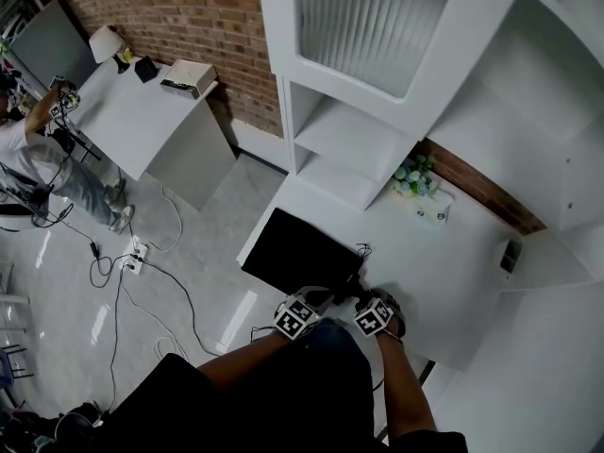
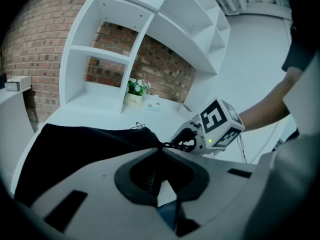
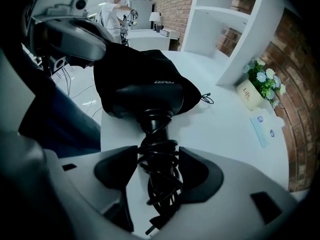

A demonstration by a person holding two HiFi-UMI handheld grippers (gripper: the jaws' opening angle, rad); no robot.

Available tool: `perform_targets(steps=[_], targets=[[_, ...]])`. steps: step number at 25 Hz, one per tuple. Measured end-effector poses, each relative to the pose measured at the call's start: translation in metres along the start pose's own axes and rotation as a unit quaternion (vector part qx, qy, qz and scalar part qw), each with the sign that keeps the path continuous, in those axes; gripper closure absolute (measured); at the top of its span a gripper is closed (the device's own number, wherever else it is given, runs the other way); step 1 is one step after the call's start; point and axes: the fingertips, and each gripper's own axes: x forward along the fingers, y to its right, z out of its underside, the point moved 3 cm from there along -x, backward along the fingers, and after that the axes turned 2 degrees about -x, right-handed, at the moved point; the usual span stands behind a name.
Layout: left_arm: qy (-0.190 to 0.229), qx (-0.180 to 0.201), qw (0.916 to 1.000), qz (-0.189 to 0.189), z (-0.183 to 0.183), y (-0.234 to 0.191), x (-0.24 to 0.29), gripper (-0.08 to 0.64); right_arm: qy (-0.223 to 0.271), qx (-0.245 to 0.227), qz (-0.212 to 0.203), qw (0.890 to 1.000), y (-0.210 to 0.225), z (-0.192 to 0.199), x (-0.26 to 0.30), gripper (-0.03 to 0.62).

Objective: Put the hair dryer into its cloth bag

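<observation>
Black hair dryer, head partly inside black cloth bag

Head of the hair dryer hidden inside the cloth bag

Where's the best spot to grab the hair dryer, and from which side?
Its handle, squeezed across from the near edge of the table. The hair dryer lies with its fat head at the cloth bag and the thin handle poking back out. The right gripper is shut on it there.
</observation>
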Motion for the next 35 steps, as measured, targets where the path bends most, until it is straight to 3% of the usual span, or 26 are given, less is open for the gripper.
perform_targets(steps=[3,10,15,26,35], targets=[[0.002,-0.007,1.0000,0.002,-0.001,0.003,0.005,0.525,0.007,-0.011,-0.035,0.999,0.003,-0.001,0.000,0.319],[0.004,-0.030,0.9982,-0.052,-0.008,-0.003,0.008,0.525,0.049,-0.031,-0.093,0.994,0.004,-0.003,-0.002,0.316],[0.004,-0.029,0.9960,-0.085,-0.013,-0.002,0.012,0.525,0.075,-0.022,-0.096,0.992,0.003,0.001,-0.003,0.321],[0.002,0.013,0.9966,-0.082,-0.014,-0.008,0.010,0.525,0.110,0.032,-0.086,0.990,0.023,-0.013,-0.016,0.330],[0.016,0.038,0.9975,-0.058,-0.030,0.003,0.011,0.525,0.134,-0.002,-0.096,0.986,0.023,-0.035,-0.014,0.337]])
